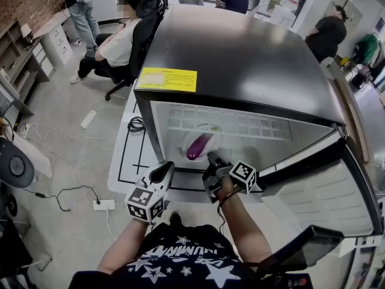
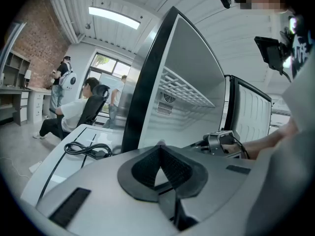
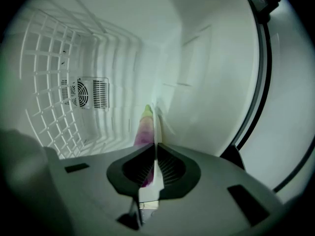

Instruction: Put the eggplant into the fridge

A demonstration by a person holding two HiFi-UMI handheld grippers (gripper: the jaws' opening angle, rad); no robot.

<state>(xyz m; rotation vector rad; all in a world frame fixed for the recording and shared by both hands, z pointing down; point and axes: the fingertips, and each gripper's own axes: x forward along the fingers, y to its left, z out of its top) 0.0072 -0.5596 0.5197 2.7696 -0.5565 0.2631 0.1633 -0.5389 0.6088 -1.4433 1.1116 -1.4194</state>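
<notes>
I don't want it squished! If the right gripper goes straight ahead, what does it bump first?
Probably the eggplant, lying just ahead on the white plate that the right gripper grips; depth is unclear.

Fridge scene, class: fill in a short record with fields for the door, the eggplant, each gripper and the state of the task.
Door: open, swung to the right
Eggplant: lying inside the fridge, touched by neither gripper
Right gripper: jaws together, empty, at the fridge opening, pointing at the eggplant
Left gripper: jaws together, empty, outside the fridge
Task state: eggplant inside, door not yet closed
</notes>
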